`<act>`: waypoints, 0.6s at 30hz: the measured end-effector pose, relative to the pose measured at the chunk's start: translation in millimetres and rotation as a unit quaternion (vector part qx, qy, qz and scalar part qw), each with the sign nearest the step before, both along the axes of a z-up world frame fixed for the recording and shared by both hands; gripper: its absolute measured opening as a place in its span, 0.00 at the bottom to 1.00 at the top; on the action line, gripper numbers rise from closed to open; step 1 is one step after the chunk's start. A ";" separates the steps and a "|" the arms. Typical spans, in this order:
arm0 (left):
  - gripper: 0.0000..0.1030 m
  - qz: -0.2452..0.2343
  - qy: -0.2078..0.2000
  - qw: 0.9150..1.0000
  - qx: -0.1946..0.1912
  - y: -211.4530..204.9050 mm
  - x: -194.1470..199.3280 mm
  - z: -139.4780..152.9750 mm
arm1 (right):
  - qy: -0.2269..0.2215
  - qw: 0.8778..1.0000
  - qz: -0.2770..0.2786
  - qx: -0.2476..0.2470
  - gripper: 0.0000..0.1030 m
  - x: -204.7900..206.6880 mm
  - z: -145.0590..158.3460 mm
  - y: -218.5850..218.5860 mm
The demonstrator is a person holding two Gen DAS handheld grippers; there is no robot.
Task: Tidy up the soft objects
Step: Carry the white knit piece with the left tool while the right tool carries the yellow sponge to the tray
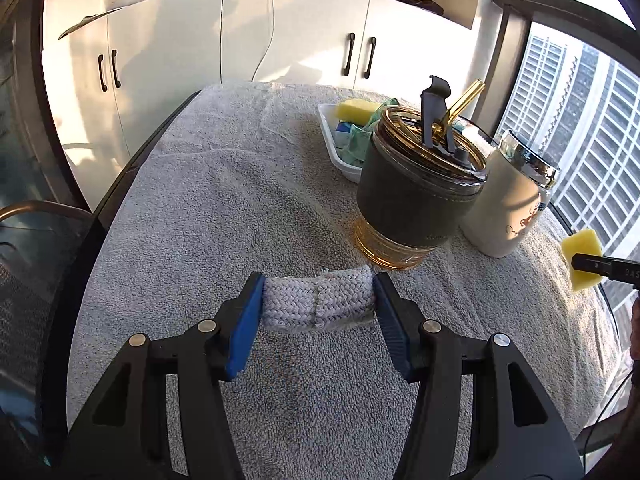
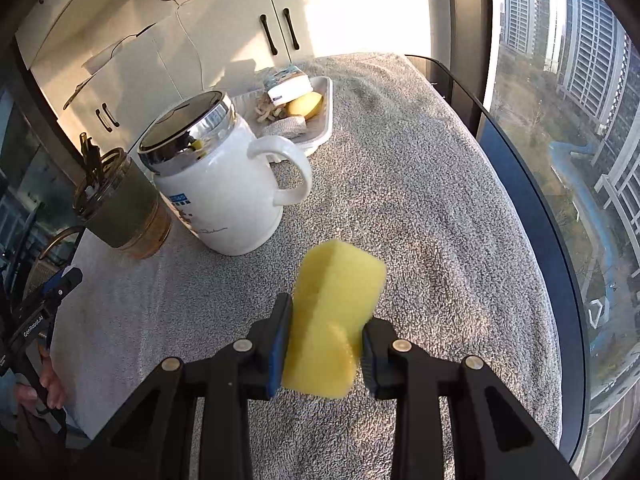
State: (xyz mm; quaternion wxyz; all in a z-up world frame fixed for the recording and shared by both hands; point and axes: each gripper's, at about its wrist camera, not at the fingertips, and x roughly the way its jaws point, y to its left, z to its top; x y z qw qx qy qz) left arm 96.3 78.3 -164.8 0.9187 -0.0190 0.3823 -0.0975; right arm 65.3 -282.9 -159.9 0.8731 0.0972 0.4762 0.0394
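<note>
My left gripper [image 1: 319, 300] is shut on a grey-white braided woven band [image 1: 320, 298], held just above the towel, its blue pads pressing on both ends. My right gripper [image 2: 325, 336] is shut on a yellow sponge [image 2: 334, 304], lifted over the towel; the same sponge [image 1: 582, 258] shows at the far right of the left wrist view. A white tray [image 2: 326, 120] stands at the back with another yellow sponge [image 2: 306, 105], a blue-and-white piece [image 2: 289, 86] and other soft items. That tray [image 1: 330, 136] sits behind the cups in the left wrist view.
A grey towel [image 1: 208, 208] covers the dark table. A dark-sleeved glass cup [image 1: 416, 196] with a gold straw and a white lidded mug [image 2: 224, 184] stand mid-table in front of the tray. White cabinets lie behind, a window to the right. A hand [image 2: 48, 384] holds the left gripper.
</note>
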 end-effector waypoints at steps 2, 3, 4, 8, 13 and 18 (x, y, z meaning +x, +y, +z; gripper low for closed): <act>0.51 0.007 0.000 1.000 0.004 4.8 10.0 1.9 | 0.000 1.000 0.000 -0.004 0.32 6.9 1.2 -2.5; 0.51 0.011 -0.001 1.000 0.006 7.4 16.1 3.2 | -0.001 1.000 0.000 -0.005 0.32 11.6 2.0 -4.1; 0.51 0.014 -0.002 1.000 0.006 10.4 23.2 4.5 | 0.000 1.000 0.000 -0.008 0.32 17.5 2.4 -6.4; 0.51 0.030 -0.001 0.999 0.014 21.1 54.9 6.8 | 0.002 1.000 -0.006 -0.016 0.32 40.1 4.6 -16.8; 0.51 0.048 0.012 0.999 0.017 31.7 102.1 6.3 | 0.003 1.000 -0.010 -0.023 0.32 74.1 7.0 -30.4; 0.51 0.048 0.017 0.999 0.005 32.0 140.3 10.7 | 0.004 1.000 -0.010 -0.024 0.32 104.5 10.3 -35.0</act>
